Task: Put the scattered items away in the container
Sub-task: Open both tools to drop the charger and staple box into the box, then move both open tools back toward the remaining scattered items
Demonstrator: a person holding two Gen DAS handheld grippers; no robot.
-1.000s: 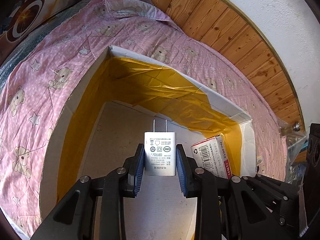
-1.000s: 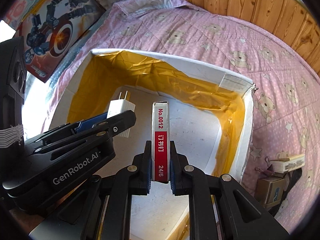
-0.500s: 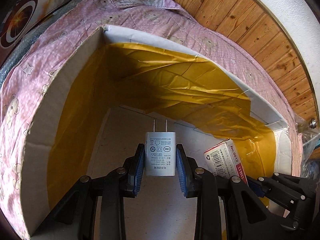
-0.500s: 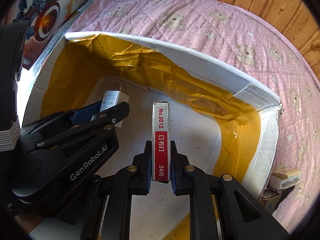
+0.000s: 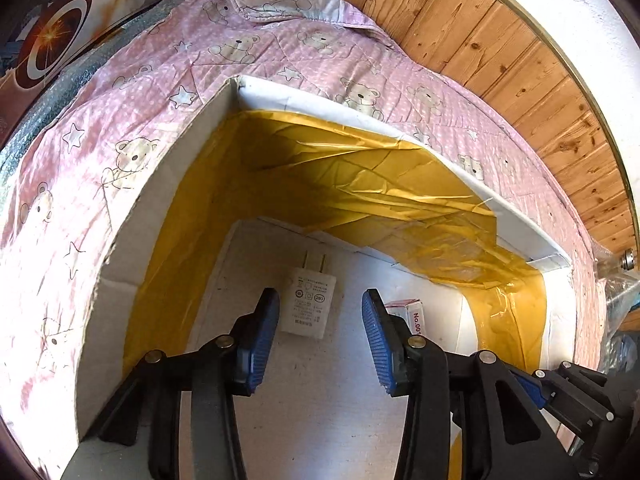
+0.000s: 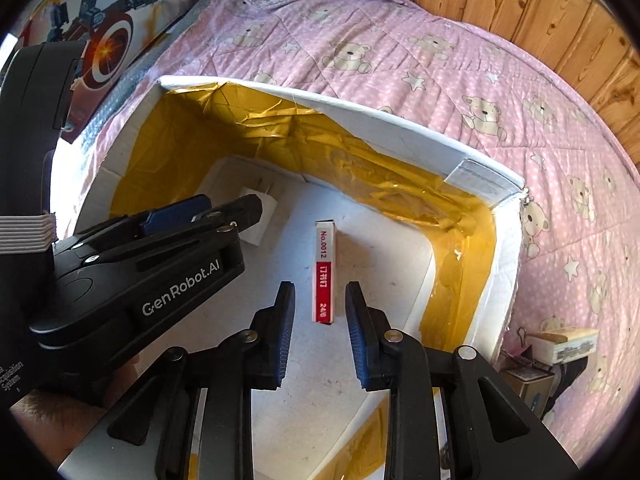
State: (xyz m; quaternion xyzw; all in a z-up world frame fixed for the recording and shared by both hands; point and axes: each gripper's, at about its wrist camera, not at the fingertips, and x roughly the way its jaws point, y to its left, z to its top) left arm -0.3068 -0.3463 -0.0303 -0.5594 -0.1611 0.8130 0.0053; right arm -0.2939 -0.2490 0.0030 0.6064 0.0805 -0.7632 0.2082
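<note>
A white cardboard box [image 5: 132,264] [image 6: 404,128] lined with yellow tape sits on the pink bear quilt. A white plug adapter [image 5: 307,303] [image 6: 256,216] lies on the box floor, prongs pointing away, between the spread fingers of my left gripper [image 5: 320,336], which is open. A red and white staple box [image 6: 325,272] [image 5: 412,312] stands on its narrow edge on the box floor, just ahead of my right gripper [image 6: 320,336], also open and not touching it. The left gripper [image 6: 224,216] reaches into the box beside the right one.
The pink quilt [image 6: 400,56] surrounds the box. A toy carton with a shield picture [image 6: 108,44] lies at the far left. Small boxes [image 6: 564,344] sit on the quilt right of the container. A wooden wall [image 5: 500,52] rises behind.
Both grippers opened inside the box. The adapter dropped from the left fingers onto the floor; the staple box left the right fingers and now stands on the floor.
</note>
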